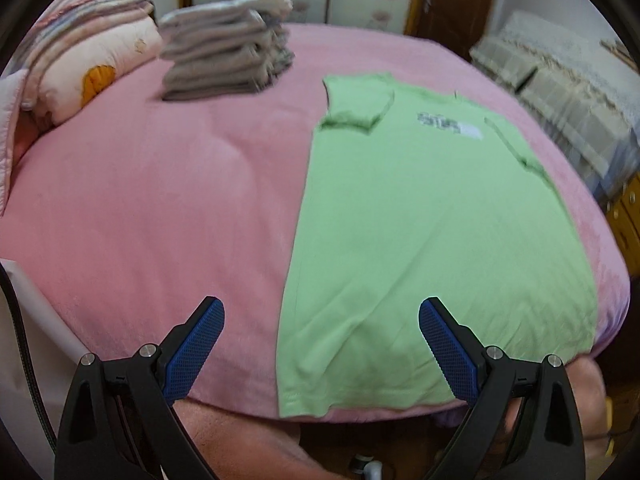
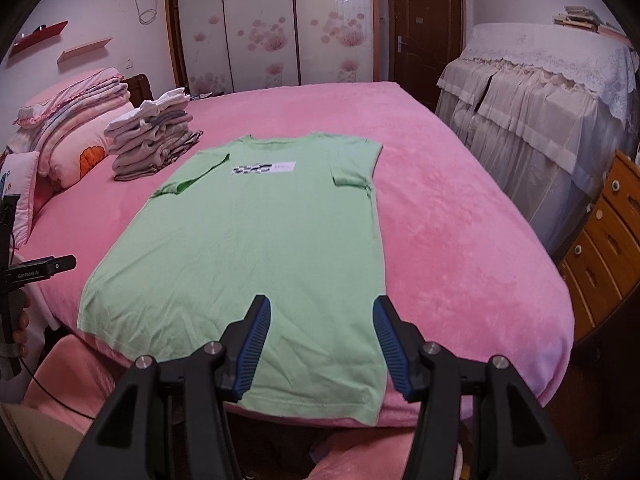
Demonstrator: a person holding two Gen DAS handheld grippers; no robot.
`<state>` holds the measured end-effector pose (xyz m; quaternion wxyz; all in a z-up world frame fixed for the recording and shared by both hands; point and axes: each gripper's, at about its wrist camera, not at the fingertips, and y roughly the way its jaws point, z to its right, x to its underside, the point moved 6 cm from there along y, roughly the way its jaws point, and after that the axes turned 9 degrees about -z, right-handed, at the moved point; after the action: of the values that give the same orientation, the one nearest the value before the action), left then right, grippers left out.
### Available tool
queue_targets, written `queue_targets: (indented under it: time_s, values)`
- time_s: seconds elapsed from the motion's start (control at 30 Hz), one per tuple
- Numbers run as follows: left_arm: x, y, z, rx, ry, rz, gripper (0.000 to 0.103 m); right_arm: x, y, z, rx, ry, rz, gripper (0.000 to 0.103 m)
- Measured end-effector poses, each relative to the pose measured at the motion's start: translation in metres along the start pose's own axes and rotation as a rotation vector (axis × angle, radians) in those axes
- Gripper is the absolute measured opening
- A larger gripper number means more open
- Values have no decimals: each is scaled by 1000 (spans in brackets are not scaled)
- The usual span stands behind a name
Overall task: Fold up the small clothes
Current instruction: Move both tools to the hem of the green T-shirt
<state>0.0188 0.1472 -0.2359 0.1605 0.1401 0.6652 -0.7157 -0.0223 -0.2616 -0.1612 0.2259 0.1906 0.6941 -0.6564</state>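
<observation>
Soft cloth all over, hard plastic and wood at the edges.

The green shirt [image 2: 248, 240] is thin matt knit cloth, lightly creased, with a flat printed patch at its 12 o'clock end. The pink blanket [image 2: 460, 240] under it looks plush and fleecy. At 10 o'clock a stack [image 2: 150, 140] of folded grey and white cloth lies beside quilted bedding [image 2: 76, 128]. The right gripper [image 2: 322, 344] and left gripper [image 1: 320, 354] are matt black plastic with ribbed blue pads [image 2: 254, 344] and bright metal pins. At 3 o'clock stands a varnished wood dresser [image 2: 600, 248]; the wardrobe [image 2: 260, 20] at 12 is glossy.
</observation>
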Motion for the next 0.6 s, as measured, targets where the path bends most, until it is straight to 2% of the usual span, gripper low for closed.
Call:
queue_targets:
  time_s: [0.13, 0.27, 0.33, 0.37, 0.47, 0.6]
  values:
    - [16, 23, -5, -12, 65, -68, 97, 26, 30, 18, -43, 22, -109, 54]
    - [26, 39, -12, 64, 58, -137, 97, 52, 57, 34, -52, 45, -212, 53]
    - [32, 47, -13, 116, 68, -180, 92, 64, 69, 41, -48, 48, -261, 48]
    - [34, 50, -13, 119, 74, -191, 89, 69, 74, 44, -58, 56, -283, 43]
    - [43, 59, -12, 138, 94, -225, 87, 75, 83, 49, -92, 74, -313, 36]
    - [49, 64, -12, 169, 103, -250, 87, 78, 94, 56, -117, 96, -331, 36]
